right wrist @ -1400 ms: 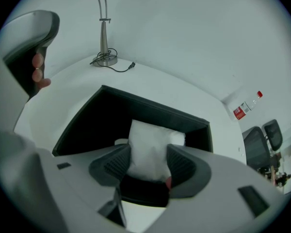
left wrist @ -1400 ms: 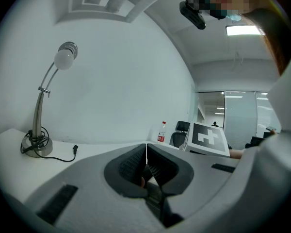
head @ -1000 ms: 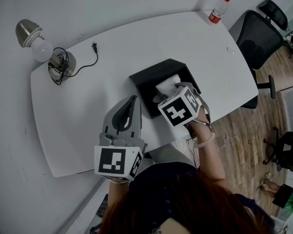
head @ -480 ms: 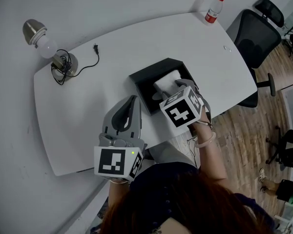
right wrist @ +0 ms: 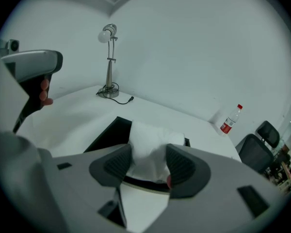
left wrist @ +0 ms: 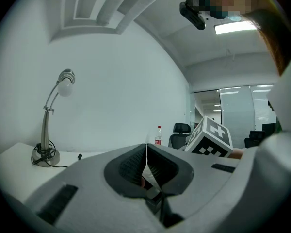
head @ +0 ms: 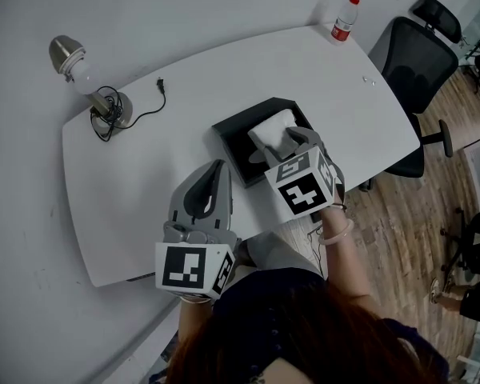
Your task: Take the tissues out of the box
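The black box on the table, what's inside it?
A stack of white tissues, pinched by the right gripper. The tissues and gripper cover the floor of the box, so anything beneath cannot be seen.

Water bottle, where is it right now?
In the head view the water bottle stands upright at the white table's far right corner, beyond the black box and just left of the office chair.

An office was shown: a large white table (head: 184, 102) was flanked by black swivel chairs (head: 416, 54), a desk lamp (head: 86, 76) was placed on it, and glass partitions (left wrist: 237, 115) were seen under a ceiling light panel (left wrist: 235, 27).
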{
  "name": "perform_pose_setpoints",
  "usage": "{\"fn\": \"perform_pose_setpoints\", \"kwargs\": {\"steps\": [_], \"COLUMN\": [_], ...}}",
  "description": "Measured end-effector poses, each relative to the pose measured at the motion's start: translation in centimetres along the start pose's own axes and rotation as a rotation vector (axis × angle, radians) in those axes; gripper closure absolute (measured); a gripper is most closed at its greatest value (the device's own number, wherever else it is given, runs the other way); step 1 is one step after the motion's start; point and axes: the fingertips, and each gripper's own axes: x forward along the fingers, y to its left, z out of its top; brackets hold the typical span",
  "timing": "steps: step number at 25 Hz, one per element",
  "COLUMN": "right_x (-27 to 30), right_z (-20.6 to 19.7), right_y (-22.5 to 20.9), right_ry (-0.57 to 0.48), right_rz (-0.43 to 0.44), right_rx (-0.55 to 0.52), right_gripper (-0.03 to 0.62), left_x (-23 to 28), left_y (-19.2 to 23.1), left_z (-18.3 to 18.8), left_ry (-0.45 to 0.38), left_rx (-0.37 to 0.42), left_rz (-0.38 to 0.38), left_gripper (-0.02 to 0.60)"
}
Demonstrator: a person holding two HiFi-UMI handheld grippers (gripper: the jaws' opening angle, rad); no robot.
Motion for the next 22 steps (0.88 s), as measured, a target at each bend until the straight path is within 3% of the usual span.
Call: {"fn": "perform_pose_setpoints", "kwargs": {"steps": [22], "right_x": [-5.8], "right_z": [1.4], "right_y": [0.8], "right_ry": [-0.21], "right_rz": [-0.077], "right_rx": [0.024], "right_gripper": [0.359], "left_x": [-4.5], "left_y": [-2.3], "left_z": [1.3], "left_ry": [-0.039], "left_rx": [0.045], "left_rz": [-0.003], "left_gripper": [0.557]}}
